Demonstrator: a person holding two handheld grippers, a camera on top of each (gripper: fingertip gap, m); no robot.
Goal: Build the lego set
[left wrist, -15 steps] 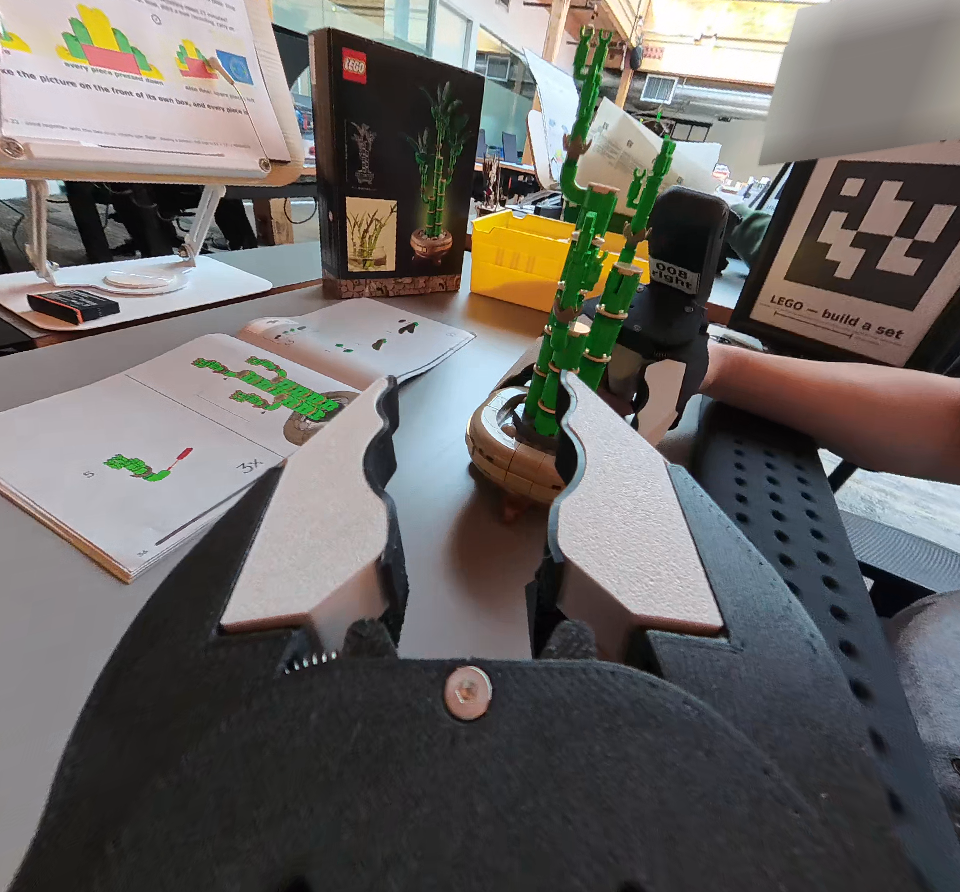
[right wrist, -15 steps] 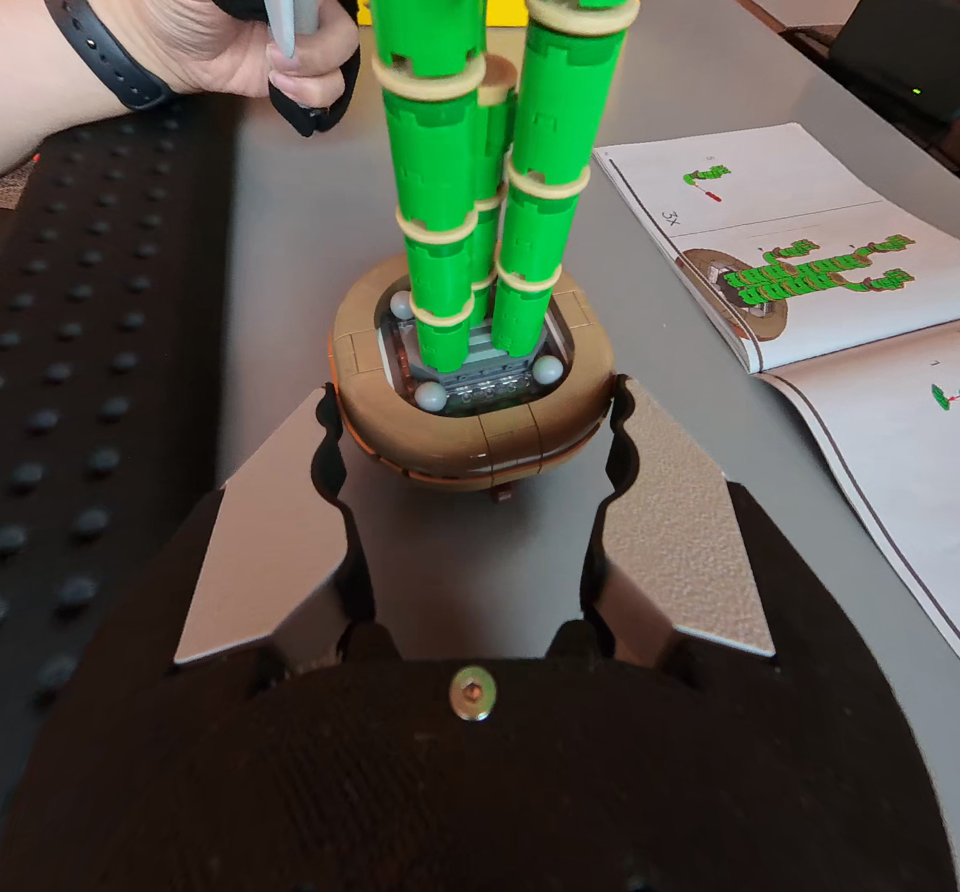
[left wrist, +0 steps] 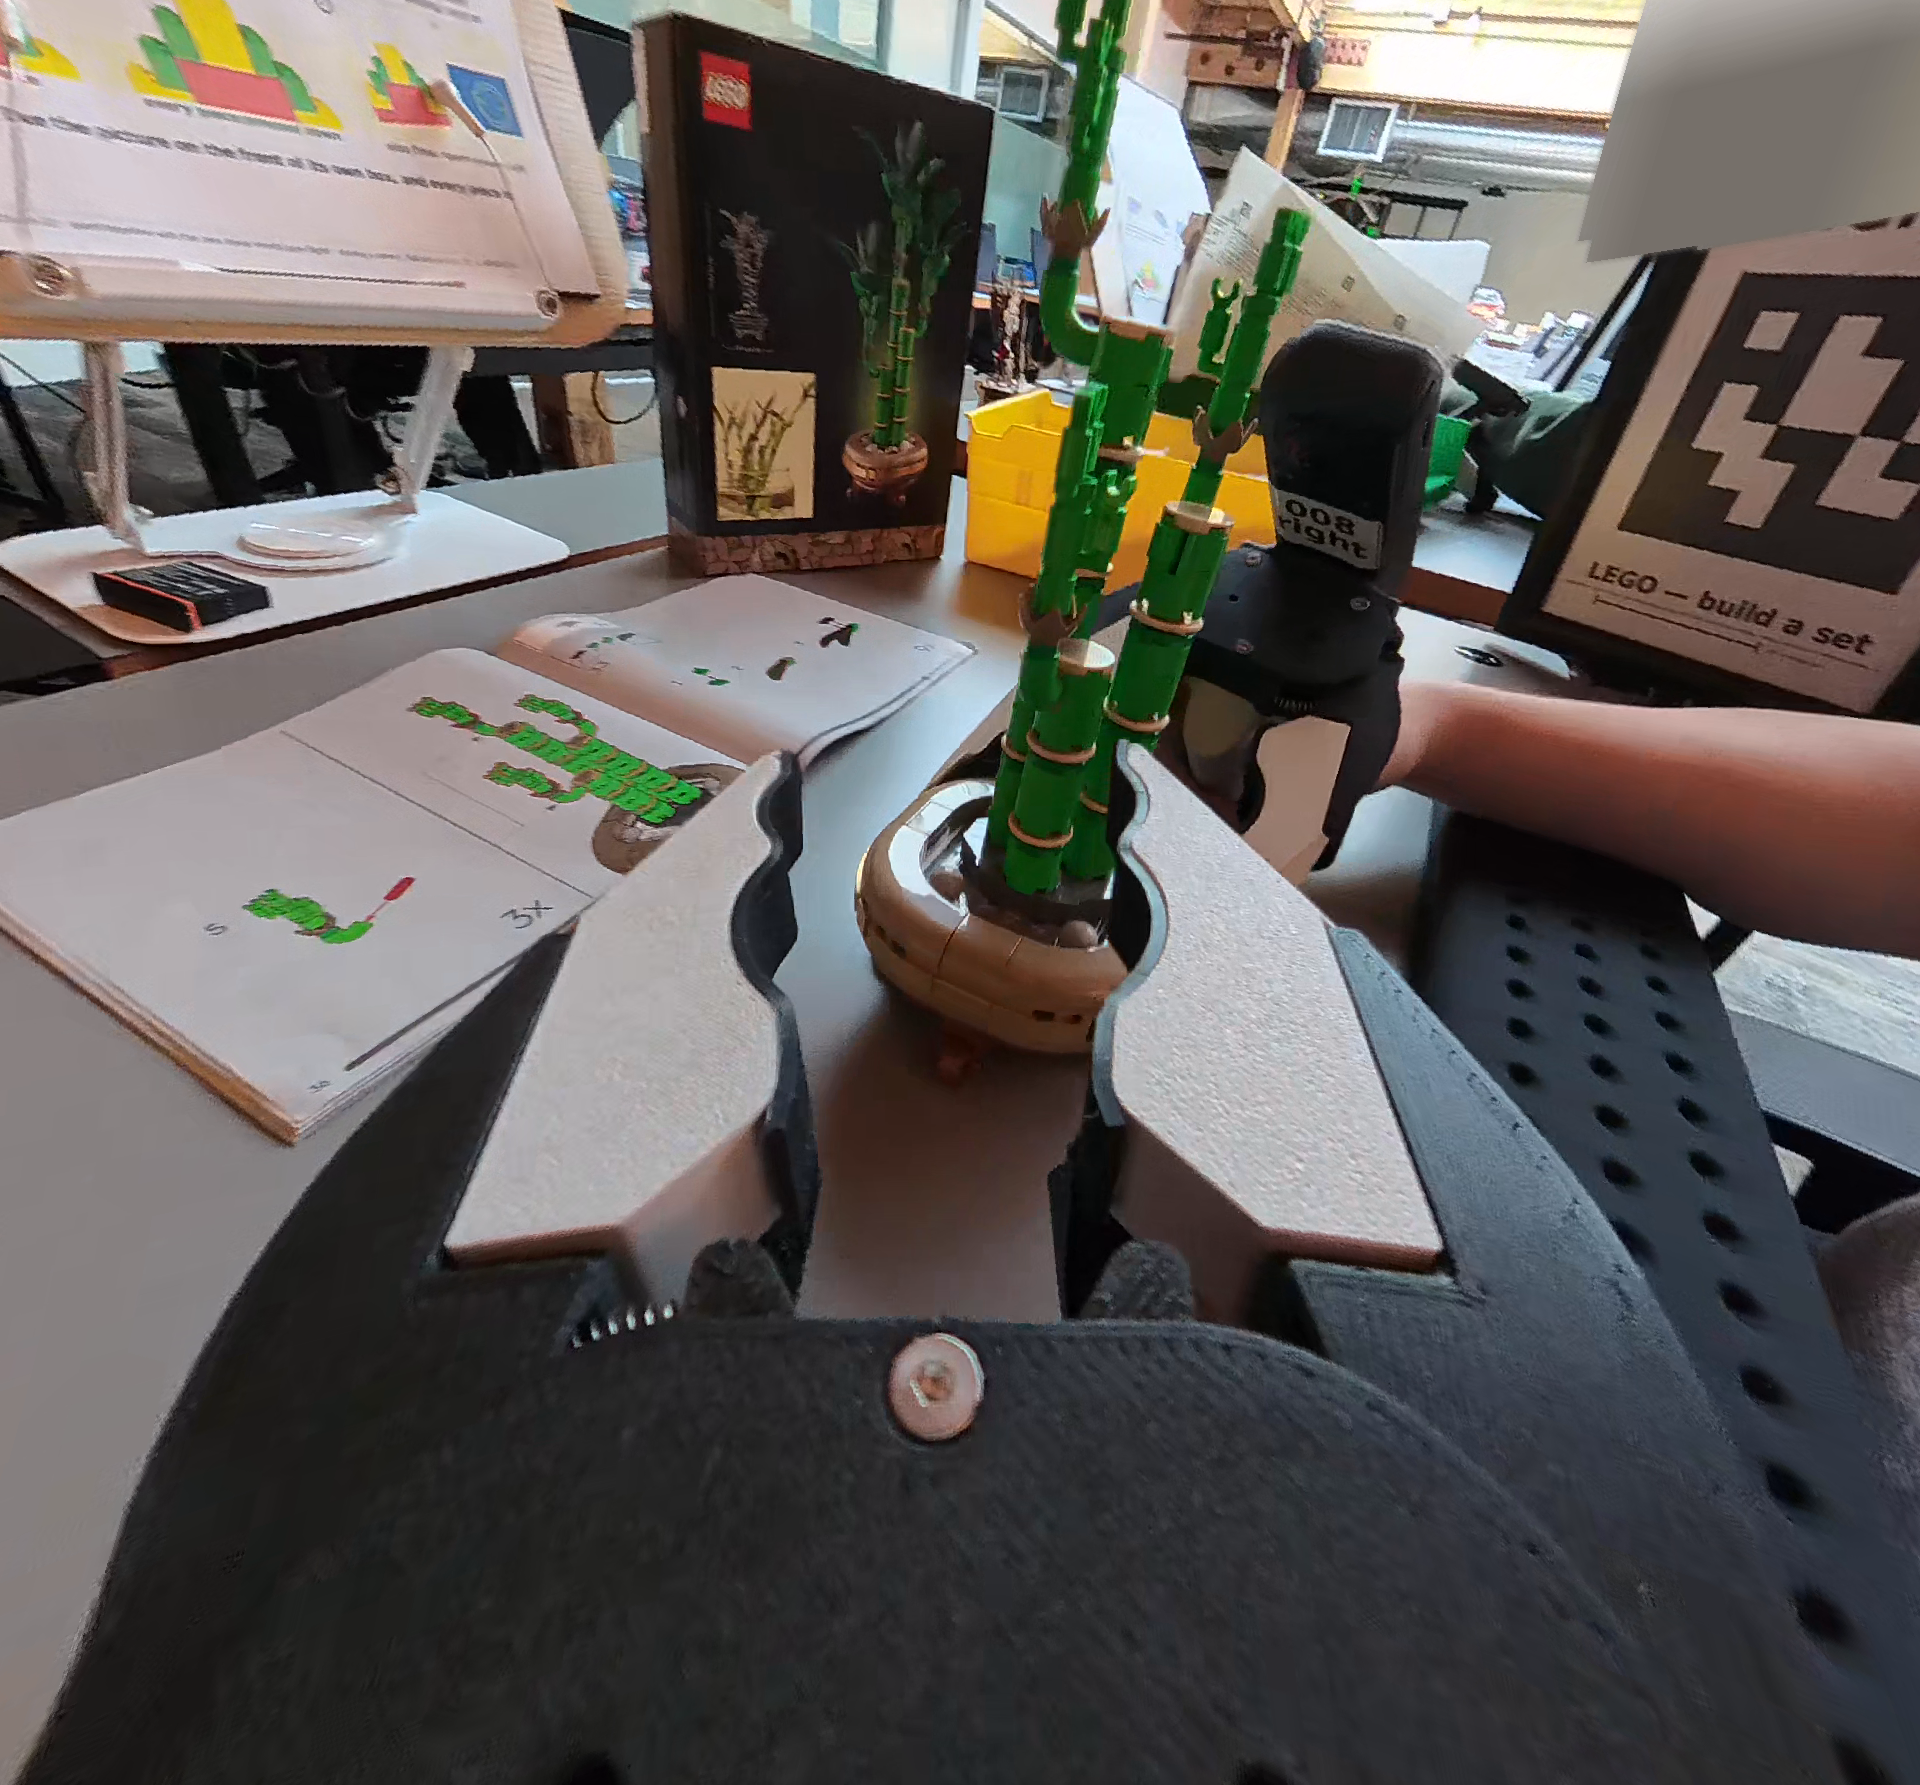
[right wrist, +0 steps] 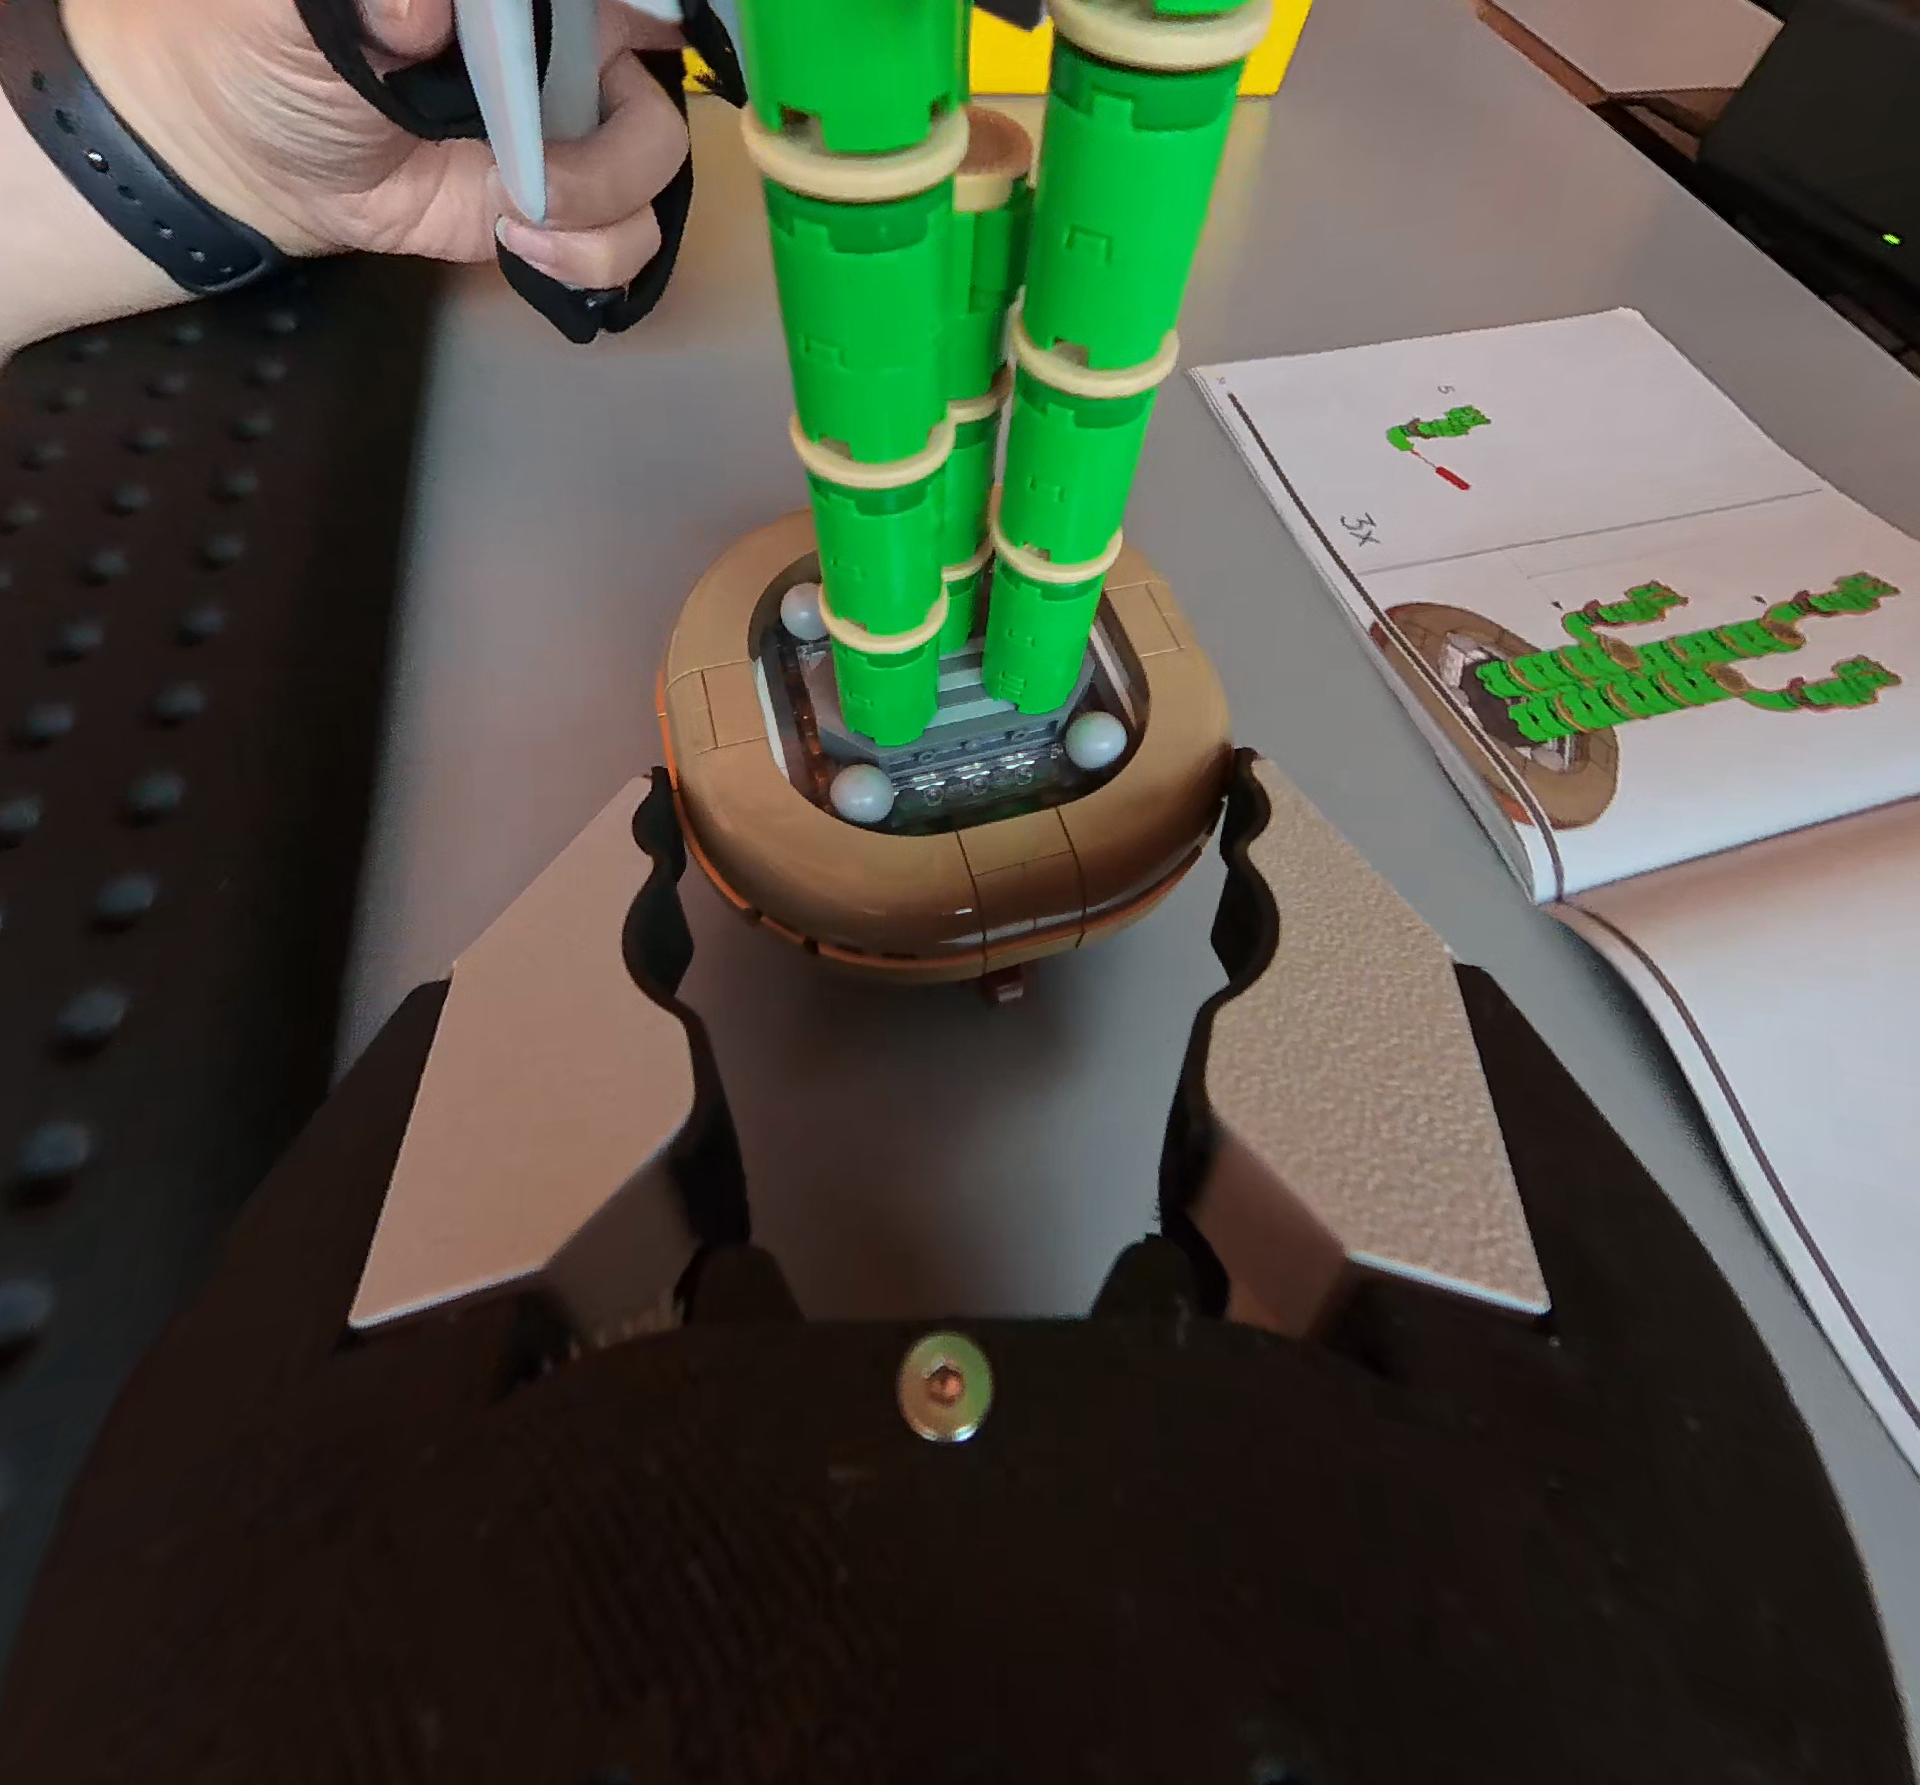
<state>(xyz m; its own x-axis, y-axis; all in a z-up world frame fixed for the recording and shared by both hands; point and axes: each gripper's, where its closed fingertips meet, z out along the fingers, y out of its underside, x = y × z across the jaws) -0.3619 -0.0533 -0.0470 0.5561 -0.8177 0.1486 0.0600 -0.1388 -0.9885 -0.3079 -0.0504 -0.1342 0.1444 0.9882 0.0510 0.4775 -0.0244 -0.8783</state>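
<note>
**Bracing the pot before the next piece**

Our bamboo model [right wrist: 935, 509] stands on the counter [right wrist: 1403, 208], tan pot [right wrist: 935, 862] at twelve o'clock between both claws. Right claw [right wrist: 940, 800] and left claw [left wrist: 956, 800] gape, gripping nothing. Next, we judge, one steadies the pot; the booklet [right wrist: 1662, 592] lies at two o'clock.

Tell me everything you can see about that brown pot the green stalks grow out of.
The pot is a rounded tan bowl of smooth plastic bricks, standing upright on small dark feet on the grey table. Its squarish opening shows grey plates and pale round beads. Three green stalks with cream rings rise from it. The right gripper is open, with its fingertips on either side of the pot; contact is unclear.
</note>
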